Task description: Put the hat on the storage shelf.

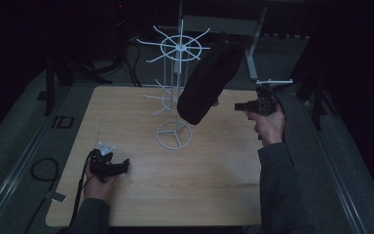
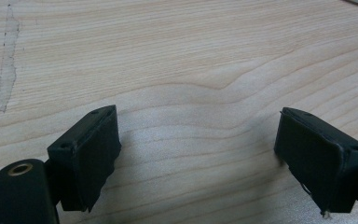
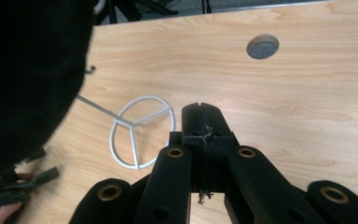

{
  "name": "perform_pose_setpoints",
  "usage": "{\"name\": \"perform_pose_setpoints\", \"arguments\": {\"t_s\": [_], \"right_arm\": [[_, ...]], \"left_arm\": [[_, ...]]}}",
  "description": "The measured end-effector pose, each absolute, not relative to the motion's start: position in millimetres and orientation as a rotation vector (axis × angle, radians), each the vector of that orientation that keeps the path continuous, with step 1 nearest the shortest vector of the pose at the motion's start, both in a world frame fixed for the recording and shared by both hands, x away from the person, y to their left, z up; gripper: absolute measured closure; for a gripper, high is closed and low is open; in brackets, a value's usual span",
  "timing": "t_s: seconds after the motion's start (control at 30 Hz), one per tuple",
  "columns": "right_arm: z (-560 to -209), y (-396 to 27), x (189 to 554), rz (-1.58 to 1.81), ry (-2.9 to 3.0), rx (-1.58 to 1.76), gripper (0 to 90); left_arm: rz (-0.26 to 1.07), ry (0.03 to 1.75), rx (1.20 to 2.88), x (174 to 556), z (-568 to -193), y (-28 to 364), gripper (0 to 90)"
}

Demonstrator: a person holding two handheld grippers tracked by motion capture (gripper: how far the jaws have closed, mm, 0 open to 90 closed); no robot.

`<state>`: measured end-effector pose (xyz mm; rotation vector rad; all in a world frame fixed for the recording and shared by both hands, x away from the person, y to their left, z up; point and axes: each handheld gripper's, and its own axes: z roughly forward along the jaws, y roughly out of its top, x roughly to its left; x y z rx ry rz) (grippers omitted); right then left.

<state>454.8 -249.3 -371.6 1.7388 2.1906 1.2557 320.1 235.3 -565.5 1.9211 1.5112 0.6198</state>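
Note:
A white wire rack (image 1: 177,48) with spoke-like hooks stands on a ring base (image 1: 174,135) at the middle of the wooden table (image 1: 214,170). A black cloth item (image 1: 209,83), perhaps a cap, hangs from the rack's right side. My right gripper (image 1: 237,106) is held in the air just right of the black item, pointing at it; its jaws are shut with nothing between them (image 3: 202,119). The black item (image 3: 28,79) and the ring base (image 3: 113,140) lie ahead of it. My left gripper (image 1: 125,165) rests low at the table's front left, open and empty (image 2: 198,154).
A grey round plug (image 3: 262,46) sits flush in the tabletop. Behind the table stand a grey metal frame (image 1: 253,53) and dark stands with cables. A pale scuff (image 2: 7,60) marks the wood ahead of the left gripper.

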Motion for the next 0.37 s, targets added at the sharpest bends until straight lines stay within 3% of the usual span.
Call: {"name": "perform_pose_setpoints", "arguments": {"t_s": [0.37], "right_arm": [[-389.8,-252.3,452.1,1.16,2.222,1.752,89.8]], "left_arm": [[0.62,1.511,1.922,320.2,-565.4,235.3,14.5]]}}
